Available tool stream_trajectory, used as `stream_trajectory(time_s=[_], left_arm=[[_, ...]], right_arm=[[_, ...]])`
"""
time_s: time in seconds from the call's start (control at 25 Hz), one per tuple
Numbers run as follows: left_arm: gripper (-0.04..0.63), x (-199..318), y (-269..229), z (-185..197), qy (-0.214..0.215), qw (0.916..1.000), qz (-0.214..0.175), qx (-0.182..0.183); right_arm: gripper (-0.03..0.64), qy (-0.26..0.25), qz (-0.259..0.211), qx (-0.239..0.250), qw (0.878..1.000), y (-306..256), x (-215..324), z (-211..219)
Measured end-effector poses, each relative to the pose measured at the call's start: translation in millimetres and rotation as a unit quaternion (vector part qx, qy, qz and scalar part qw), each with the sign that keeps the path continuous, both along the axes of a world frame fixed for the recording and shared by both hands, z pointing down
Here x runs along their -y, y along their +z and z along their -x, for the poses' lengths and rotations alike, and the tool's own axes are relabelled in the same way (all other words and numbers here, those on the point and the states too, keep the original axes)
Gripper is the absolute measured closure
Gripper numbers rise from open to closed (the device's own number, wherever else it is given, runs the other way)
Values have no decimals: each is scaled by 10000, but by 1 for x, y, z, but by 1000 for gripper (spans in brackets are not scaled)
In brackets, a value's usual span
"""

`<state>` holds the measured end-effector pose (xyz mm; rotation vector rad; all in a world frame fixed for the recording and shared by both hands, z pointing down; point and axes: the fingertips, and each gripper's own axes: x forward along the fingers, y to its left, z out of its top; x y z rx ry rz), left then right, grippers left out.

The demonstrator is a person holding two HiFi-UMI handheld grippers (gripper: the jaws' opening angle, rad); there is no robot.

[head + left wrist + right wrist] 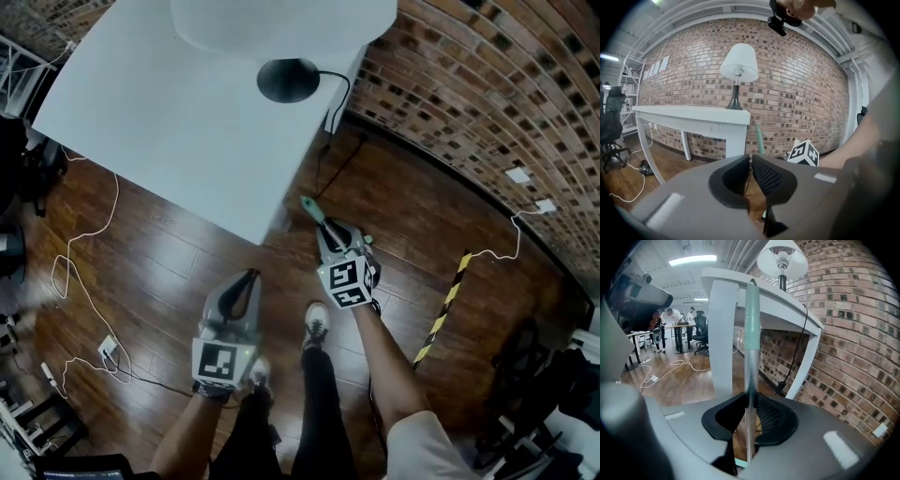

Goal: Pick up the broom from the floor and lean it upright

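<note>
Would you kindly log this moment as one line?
right gripper: shut on broom handle | broom handle: roughly upright, beside white table | left gripper: shut, empty

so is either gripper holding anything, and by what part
The right gripper grips the broom by its metal shaft, just below the green end sleeve. The left gripper is shut on nothing.

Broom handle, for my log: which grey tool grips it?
The right tool, clamped on the silver-and-green broom handle; the left tool is shut on nothing.

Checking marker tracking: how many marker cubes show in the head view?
2. One marker cube on the left gripper, lower left of centre; the other on the right gripper, near centre. None seems hidden.
</note>
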<state>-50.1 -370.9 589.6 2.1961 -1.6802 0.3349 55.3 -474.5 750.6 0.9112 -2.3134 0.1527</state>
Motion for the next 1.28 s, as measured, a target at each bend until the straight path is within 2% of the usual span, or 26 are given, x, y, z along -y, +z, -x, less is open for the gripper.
stream_trajectory(time_s=[0.48, 0.76, 0.84, 1.0, 1.28], left_arm=[[575, 1, 12, 16, -172, 9998, 56, 56], [575, 2, 15, 17, -145, 9999, -1, 90], [575, 1, 17, 17, -178, 9998, 46, 52], [575, -2, 22, 16, -227, 9997, 125, -25], [575, -4, 30, 15, -175, 9997, 141, 46]], right_arm=[[528, -65, -119, 0, 9999, -1, 26, 27], [514, -173, -438, -183, 9987, -1, 26, 31], [492, -239, -478, -228, 9983, 1, 24, 31], [466, -263, -429, -230, 9985, 5, 21, 29], [448, -423, -312, -237, 9983, 13, 13, 33]])
